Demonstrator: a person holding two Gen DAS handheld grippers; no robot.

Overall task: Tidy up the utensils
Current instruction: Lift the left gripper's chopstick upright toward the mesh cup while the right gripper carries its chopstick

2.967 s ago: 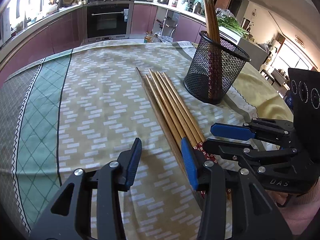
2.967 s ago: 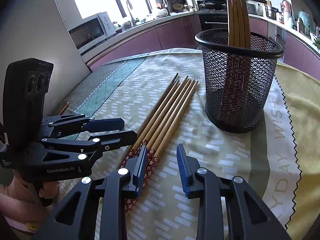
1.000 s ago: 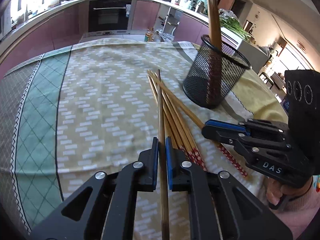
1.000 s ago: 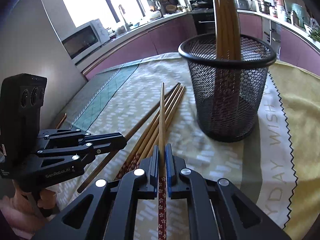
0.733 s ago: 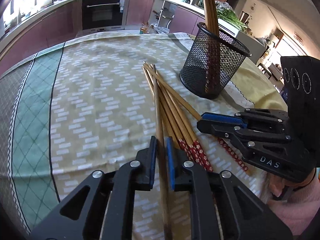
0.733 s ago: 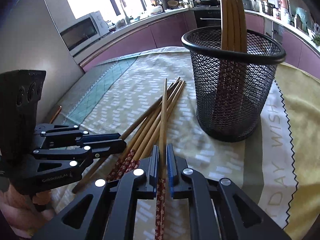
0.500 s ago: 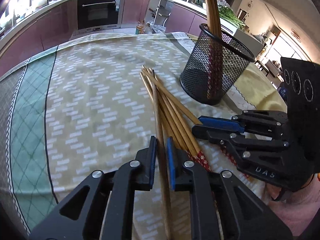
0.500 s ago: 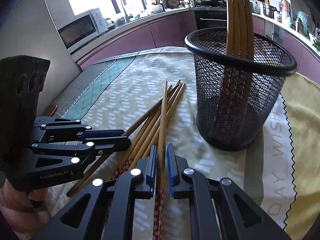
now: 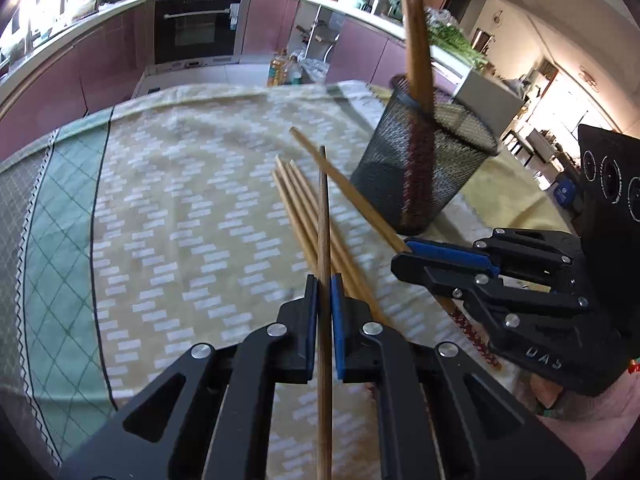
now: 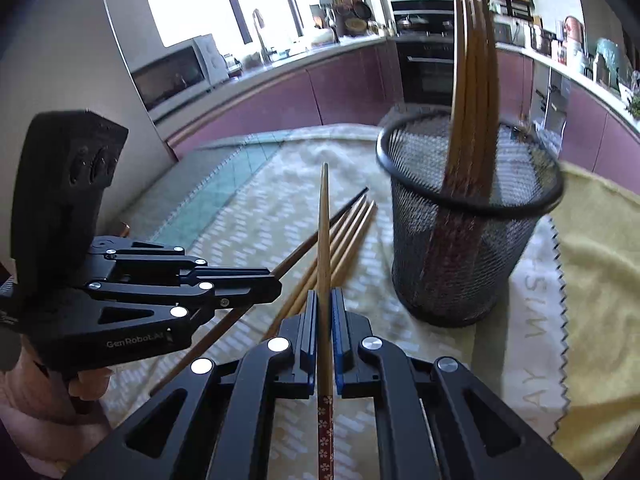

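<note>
Left gripper (image 9: 325, 312): jaws closed almost together on one dark-tipped chopstick (image 9: 325, 240), gripped partway along its shaft; the stick runs forward past the blue pads, its far end raised off the cloth, its near end passing back under the gripper body.

Right gripper (image 10: 325, 316): jaws likewise pinched nearly shut on one pale chopstick (image 10: 324, 232); the red flower-patterned handle end lies behind the pads, the plain tip points forward and up, clear of the table.

Each gripper shows in the other's view: the right one (image 9: 452, 258) to the right of the left, the left one (image 10: 236, 280) to the left of the right, both low over the near part of the table, close beside each other; the held sticks cross above the loose ones.

Loose chopsticks (image 9: 308, 220): three or so, lying side by side on the tablecloth just ahead of the grippers, tips pointing away.

Tablecloth (image 9: 180, 200): yellow-green with short white dashes; a green lattice band along the left edge; a scalloped hem with lettering to the right.

Mesh holder (image 10: 468, 248): black wire cup, upright on the cloth beyond and to the right of the loose sticks, not touching them; several chopsticks (image 10: 474, 80) stand in it, leaning against its rim.

Background: purple kitchen cabinets (image 10: 340, 80), a built-in oven (image 9: 194, 32), a microwave (image 10: 176, 72) by the window.
</note>
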